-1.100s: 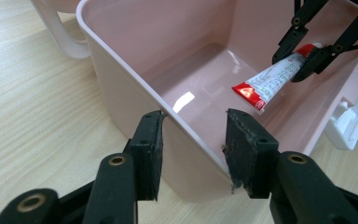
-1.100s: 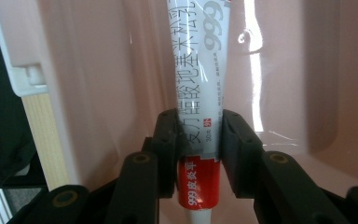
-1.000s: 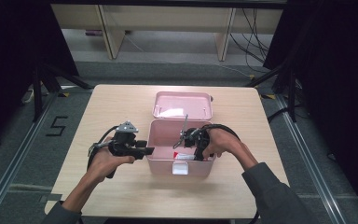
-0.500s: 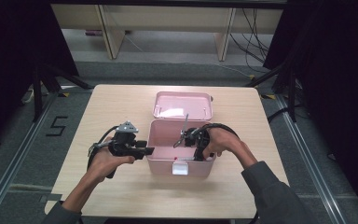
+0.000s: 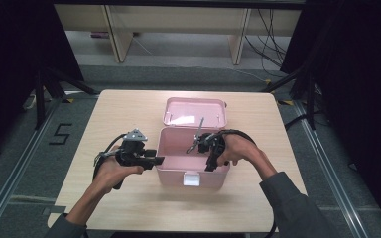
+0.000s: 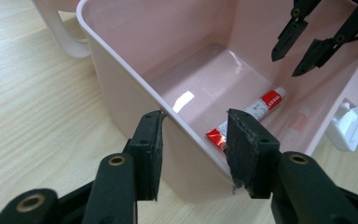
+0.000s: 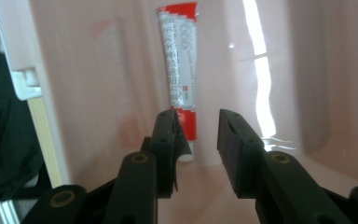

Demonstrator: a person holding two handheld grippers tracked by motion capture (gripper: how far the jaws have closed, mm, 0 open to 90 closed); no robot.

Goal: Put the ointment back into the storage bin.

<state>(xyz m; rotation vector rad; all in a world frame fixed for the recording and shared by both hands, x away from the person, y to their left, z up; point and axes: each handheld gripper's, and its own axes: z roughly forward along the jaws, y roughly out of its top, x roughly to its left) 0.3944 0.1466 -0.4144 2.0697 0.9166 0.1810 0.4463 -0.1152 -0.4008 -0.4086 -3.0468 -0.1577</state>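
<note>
While the red-and-white tube (image 7: 181, 81) lies flat on the floor of the pink box (image 5: 173, 148), nothing has hold of it, so the pick looks like it is only at the approach stage: reaching in is done, closing on the tube and lifting it out are left. In the left claw view the tube (image 6: 247, 116) rests near the box's front wall, its long axis running diagonally across the floor, white cap end toward the far side where the latch sits and crimped red end toward the near corner. In the right claw view the same axis runs almost straight up the picture, crimped end farthest away and the cap end nearest, just behind that claw's left jaw.

The right claw (image 7: 196, 130) hangs inside the box above the tube with its jaws spread and nothing between the pads; the tube sits slightly to the left of the gap, so a small shift would be needed, I judge, before closing. The left claw (image 6: 193, 140) straddles the box's side wall, one jaw outside and one inside, spread and not visibly pressing the wall. From above, the box stands on the bench (image 5: 129, 114) with its lid (image 5: 194, 112) thrown back behind it.
</note>
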